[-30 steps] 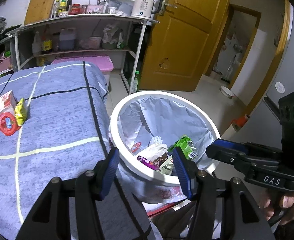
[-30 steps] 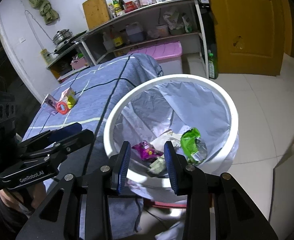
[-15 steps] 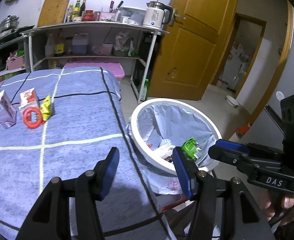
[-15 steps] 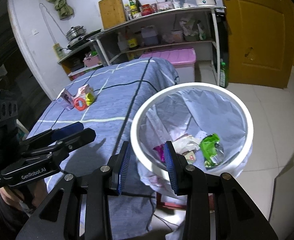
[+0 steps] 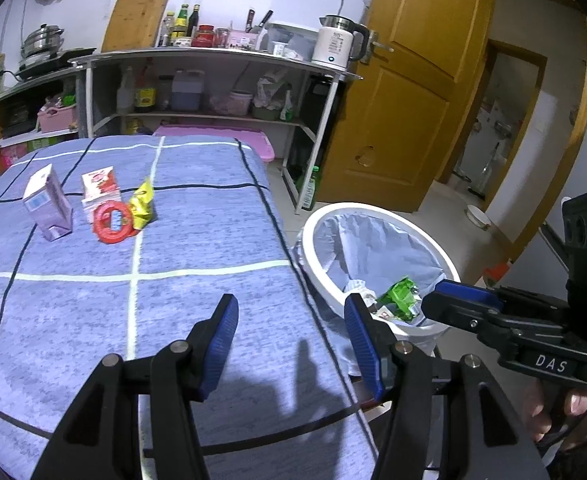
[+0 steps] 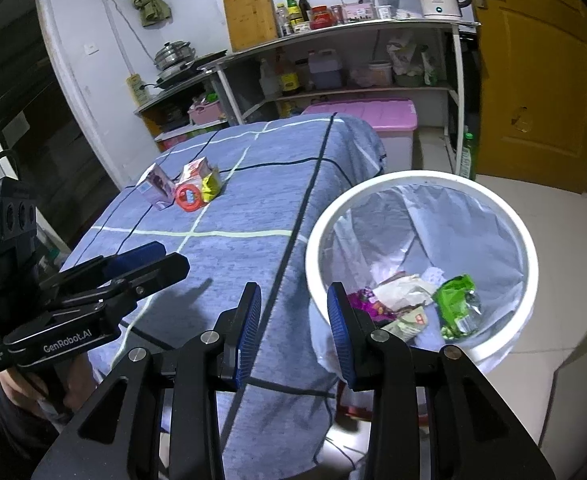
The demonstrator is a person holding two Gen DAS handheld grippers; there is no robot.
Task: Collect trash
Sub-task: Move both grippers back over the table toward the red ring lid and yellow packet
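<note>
A white bin (image 5: 377, 212) (image 6: 421, 182) with a pale liner stands beside the table and holds a green wrapper (image 6: 455, 304) and other wrappers. On the blue checked cloth (image 5: 197, 240) far from me lie a purple carton (image 5: 47, 202), a pink carton (image 5: 99, 184), a red ring (image 5: 113, 224) and a yellow packet (image 5: 141, 204); they also show in the right wrist view (image 6: 187, 192). My left gripper (image 5: 289, 340) is open and empty over the table's near right edge. My right gripper (image 6: 293, 330) is open and empty between table and bin.
A shelf unit (image 5: 213, 80) with bottles, jars and a white kettle (image 5: 335, 48) stands behind the table. A pink lidded box (image 6: 369, 116) sits below it. A wooden door (image 5: 405, 92) is at the right. A green bottle (image 5: 311, 188) stands on the floor.
Both grippers have pulled back and swung left from above the bin toward the table. The trash on the cloth has come into fuller view. Both stay open and empty.
</note>
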